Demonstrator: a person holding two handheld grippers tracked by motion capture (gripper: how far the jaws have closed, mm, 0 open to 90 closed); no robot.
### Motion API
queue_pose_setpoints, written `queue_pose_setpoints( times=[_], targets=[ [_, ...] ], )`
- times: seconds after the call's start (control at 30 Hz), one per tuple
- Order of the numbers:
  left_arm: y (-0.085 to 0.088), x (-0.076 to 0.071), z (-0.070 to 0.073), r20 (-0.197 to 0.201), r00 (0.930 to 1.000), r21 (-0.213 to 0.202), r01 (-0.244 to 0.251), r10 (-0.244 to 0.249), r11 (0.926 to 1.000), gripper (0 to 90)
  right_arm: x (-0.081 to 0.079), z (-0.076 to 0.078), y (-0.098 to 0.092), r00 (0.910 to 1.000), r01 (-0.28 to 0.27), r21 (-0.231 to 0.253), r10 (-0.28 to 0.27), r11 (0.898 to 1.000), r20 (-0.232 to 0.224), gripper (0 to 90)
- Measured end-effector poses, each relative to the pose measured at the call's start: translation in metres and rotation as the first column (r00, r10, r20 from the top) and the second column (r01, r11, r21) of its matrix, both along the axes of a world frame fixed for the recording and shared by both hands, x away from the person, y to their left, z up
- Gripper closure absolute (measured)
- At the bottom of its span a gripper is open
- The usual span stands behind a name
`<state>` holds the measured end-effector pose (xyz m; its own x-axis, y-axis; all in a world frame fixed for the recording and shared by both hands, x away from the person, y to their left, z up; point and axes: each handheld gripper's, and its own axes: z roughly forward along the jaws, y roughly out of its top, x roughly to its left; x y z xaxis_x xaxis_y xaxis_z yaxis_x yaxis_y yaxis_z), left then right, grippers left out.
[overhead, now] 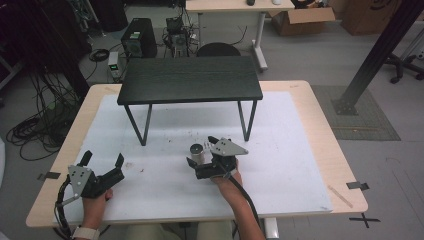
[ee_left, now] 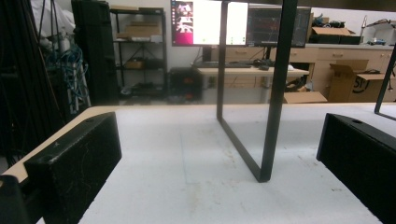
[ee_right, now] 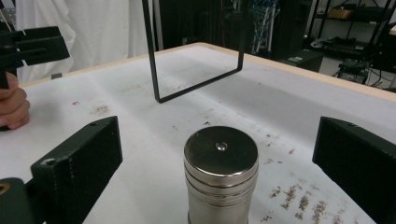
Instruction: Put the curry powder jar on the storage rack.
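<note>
A short metal cylinder (overhead: pixel 197 151) with a flat lid stands upright on the white mat (overhead: pixel 280 165), just in front of the black stand. My right gripper (overhead: pixel 201 151) is open, one jaw on each side of the cylinder (ee_right: pixel 220 177) and neither touching it. In the right gripper view my right gripper (ee_right: pixel 218 140) has wide gaps to the cylinder on both sides. My left gripper (overhead: pixel 104 159) rests open near the mat's front left, with nothing between its jaws. From its own camera, my left gripper (ee_left: pixel 222 144) faces the stand's leg frame (ee_left: pixel 273 93).
A low black stand (overhead: pixel 190 79) on thin metal legs occupies the back middle of the mat. The wooden table edge (overhead: pixel 320 115) rims the mat. Brown specks (ee_right: pixel 299 196) dot the mat near the cylinder. The other gripper (ee_right: pixel 32 44) and hand (ee_right: pixel 11 105) show far left.
</note>
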<state>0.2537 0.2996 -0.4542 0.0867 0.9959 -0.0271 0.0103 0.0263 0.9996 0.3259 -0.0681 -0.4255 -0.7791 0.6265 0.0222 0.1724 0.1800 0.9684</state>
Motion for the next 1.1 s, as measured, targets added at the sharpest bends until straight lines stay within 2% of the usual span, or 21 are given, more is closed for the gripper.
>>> queue_pose_setpoints(
  times=[0.23,0.33,0.37,0.6,0.83,1.07,1.1],
  targets=[
    [0.000,0.000,0.000,0.001,1.0000,0.000,0.000,0.000,1.0000,0.2,0.006,-0.010,0.007,0.9994,0.008,-0.041,-0.009,0.999,-0.032,1.5],
    [0.000,0.000,0.000,0.002,1.0000,-0.001,0.000,0.000,1.0000,0.2,0.009,-0.012,0.008,0.9992,0.012,-0.039,-0.013,0.999,-0.038,1.6],
    [0.000,0.000,0.000,0.001,1.0000,-0.001,0.000,0.000,1.0000,0.2,0.010,-0.015,0.008,0.9984,0.016,-0.029,-0.018,0.999,-0.053,1.6],
    [0.000,0.000,0.000,0.002,1.0000,-0.002,0.000,0.000,1.0000,0.2,0.012,-0.020,0.011,0.9981,0.018,-0.032,-0.020,0.999,-0.059,2.9],
    [0.000,0.000,0.000,0.003,1.0000,-0.002,0.000,0.000,1.0000,0.2,0.013,-0.021,0.009,0.9973,0.013,-0.011,-0.014,1.000,-0.072,8.6],
    [0.000,0.000,0.000,0.003,1.0000,-0.003,0.000,0.000,1.0000,0.2,0.015,-0.021,0.009,0.9962,-0.015,-0.009,0.014,1.000,-0.086,19.8],
    [0.000,0.000,0.000,0.002,1.0000,-0.002,0.000,0.000,1.0000,0.2,0.015,-0.021,0.009,0.9959,-0.018,-0.005,0.018,1.000,-0.089,23.5]
  ],
)
